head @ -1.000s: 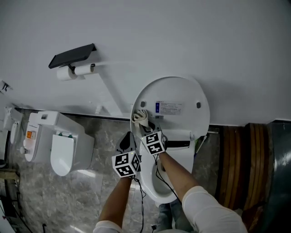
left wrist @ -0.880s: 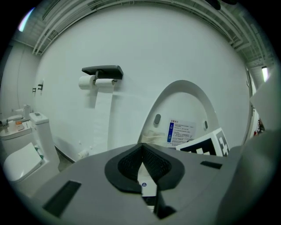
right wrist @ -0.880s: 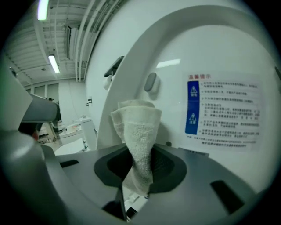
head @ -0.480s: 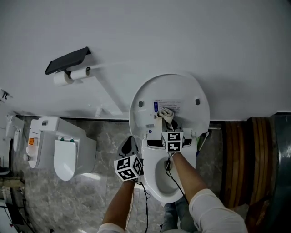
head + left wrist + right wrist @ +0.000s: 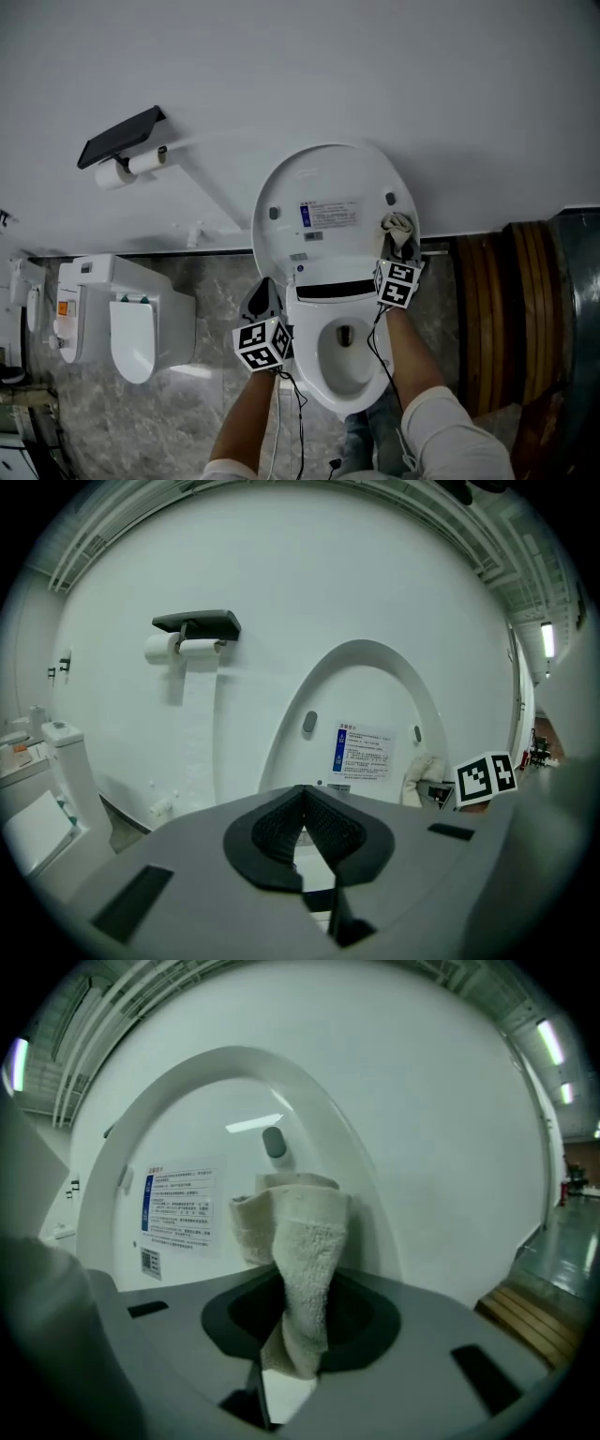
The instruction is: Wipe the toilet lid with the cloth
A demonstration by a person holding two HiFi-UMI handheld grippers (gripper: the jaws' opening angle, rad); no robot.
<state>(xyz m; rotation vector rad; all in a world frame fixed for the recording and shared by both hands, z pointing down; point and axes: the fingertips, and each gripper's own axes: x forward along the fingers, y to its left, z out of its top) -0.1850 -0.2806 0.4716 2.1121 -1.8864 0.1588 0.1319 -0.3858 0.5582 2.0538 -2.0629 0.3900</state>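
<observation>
The right gripper (image 5: 300,1335), clamped on the cloth (image 5: 300,1241) at the raised toilet lid's (image 5: 328,178) right edge, should press flat through overlapping strokes, while the left gripper (image 5: 305,832) idles, jaws together.

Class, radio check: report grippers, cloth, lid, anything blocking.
Right gripper shut on cloth. Cloth against raised lid, right side. Left gripper shut, empty. Nothing blocking.

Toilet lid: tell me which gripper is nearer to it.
Right. The right gripper, shut on the cloth, is at the raised toilet lid, by its right edge. The left gripper, shut and empty, hangs lower, left of the bowl, clear of the lid.
</observation>
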